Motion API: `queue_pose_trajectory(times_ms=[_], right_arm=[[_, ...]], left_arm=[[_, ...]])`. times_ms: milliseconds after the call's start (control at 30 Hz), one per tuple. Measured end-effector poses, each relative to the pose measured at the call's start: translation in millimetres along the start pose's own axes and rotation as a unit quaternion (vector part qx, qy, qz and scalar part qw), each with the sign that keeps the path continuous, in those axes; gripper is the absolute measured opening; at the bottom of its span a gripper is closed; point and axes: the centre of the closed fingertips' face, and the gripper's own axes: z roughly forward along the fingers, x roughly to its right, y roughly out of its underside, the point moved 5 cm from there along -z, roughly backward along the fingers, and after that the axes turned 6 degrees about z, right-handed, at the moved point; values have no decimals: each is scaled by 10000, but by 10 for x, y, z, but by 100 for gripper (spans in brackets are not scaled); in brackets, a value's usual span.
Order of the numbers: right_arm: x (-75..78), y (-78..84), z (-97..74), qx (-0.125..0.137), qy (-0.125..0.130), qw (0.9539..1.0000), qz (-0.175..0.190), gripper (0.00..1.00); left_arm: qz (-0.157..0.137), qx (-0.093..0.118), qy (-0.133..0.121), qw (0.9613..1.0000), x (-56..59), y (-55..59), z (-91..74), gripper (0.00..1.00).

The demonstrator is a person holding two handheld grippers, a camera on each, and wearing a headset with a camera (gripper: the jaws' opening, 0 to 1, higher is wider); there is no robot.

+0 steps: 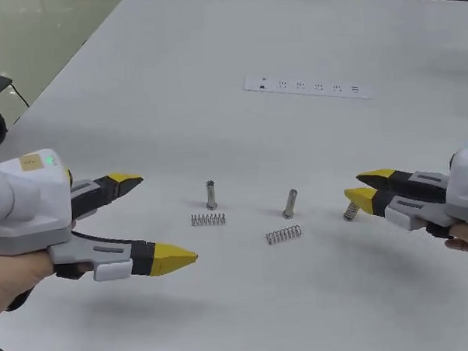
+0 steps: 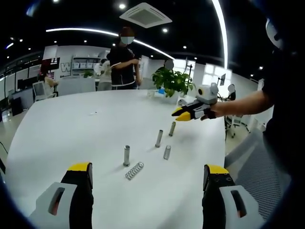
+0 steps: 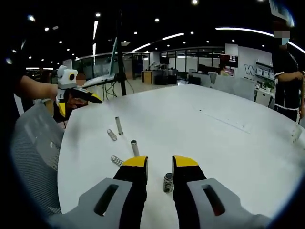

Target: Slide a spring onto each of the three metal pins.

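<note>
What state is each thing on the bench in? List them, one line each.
left gripper: open wide, holding nothing.
right gripper: open a little, jaws beside the right pin.
left pin: upright, bare.
middle pin: upright, bare.
right pin: upright, spring coils on it.
left spring: lying flat, loose.
middle spring: lying flat, loose.
power strip: lying flat.

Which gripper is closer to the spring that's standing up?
Right. The right gripper has its tips just beside the upright spring. The left gripper is far off, on the other side of both bare pins.
</note>
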Motion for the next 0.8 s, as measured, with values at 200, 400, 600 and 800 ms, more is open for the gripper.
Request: queue_pose_trajectory(times_ms=[200,400,600,800], right_arm=[[-126,-78,-49,143,-186,9997,-58,18],[-287,-97,-49,148,-399,9990,-165,17],[-437,-60,-25,70,-616,9978,-249,18],[-564,25,13,-149,-855,9953,-441,18]], left_arm=[[11,6,17,10000,1,-17,12,94],[30,10,45,10000,20,-28,25,93],[24,-16,55,10000,34,-11,21,93],[9,-7,28,10000,29,-7,8,93]])
